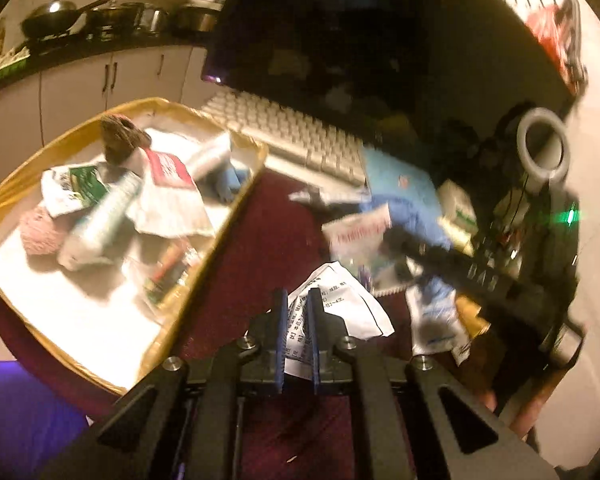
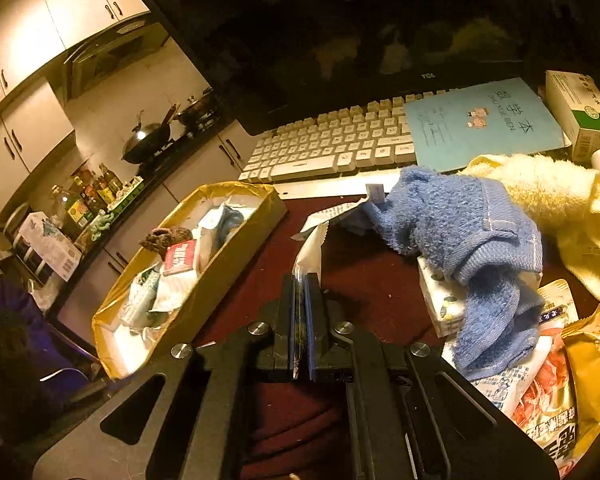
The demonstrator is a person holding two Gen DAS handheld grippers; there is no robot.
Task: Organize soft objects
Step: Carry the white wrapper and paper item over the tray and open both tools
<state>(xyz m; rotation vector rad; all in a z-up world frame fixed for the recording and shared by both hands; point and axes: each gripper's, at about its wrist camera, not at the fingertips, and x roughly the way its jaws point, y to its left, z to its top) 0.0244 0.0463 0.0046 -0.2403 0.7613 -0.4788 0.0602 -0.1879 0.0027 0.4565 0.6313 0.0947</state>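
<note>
My left gripper [image 1: 297,296] is shut on a crumpled white printed packet [image 1: 340,304], held just above the dark red tabletop [image 1: 260,240]. To its left is the gold-rimmed tray [image 1: 220,236], with several soft packs, a pink yarn ball [image 1: 40,232] and a brown furry item [image 1: 120,140] inside. My right gripper [image 2: 300,278] is shut on the edge of a thin white packet [image 2: 310,252] that stands up between its pads. In the right wrist view the tray [image 2: 228,280] lies left of that gripper. A blue towel [image 2: 460,232] and a yellow towel [image 2: 540,188] lie to its right.
A keyboard [image 2: 320,148], a blue notebook [image 2: 484,124], a green-and-white box [image 2: 580,112] and a dark monitor [image 2: 340,20] stand behind. A tissue pack [image 2: 440,300] lies under the blue towel, with snack bags [image 2: 548,392] at the right edge. A ring light [image 1: 544,152] stands far right.
</note>
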